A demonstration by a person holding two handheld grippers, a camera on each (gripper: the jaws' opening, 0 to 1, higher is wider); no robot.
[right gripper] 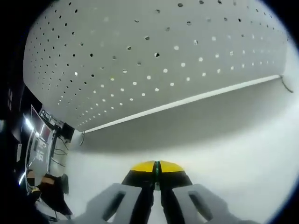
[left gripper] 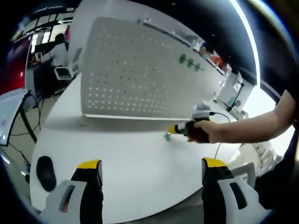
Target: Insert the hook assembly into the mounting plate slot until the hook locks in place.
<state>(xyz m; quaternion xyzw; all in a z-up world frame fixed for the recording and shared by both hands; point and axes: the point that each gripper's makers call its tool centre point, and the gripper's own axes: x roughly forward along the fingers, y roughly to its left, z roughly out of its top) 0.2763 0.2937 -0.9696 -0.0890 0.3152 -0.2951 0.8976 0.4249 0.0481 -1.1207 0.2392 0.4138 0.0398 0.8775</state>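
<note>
Hook carried to pegboard; left claw idle.
Right claw (right gripper: 157,173), lower centre, was closed on a thin green hook (right gripper: 157,170), aimed toward the upright pegboard (right gripper: 154,60) for insertion. Left claw (left gripper: 152,170) stood wide open and empty above the white worktop (left gripper: 135,158), likely keeping everything in sight.

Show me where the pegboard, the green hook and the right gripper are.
pegboard (left gripper: 135,70), left gripper view, middle of its perforated face.
green hook (right gripper: 157,169), right gripper view, sliver between the jaws.
right gripper (right gripper: 157,167), right gripper view, between its fingertips.
</note>
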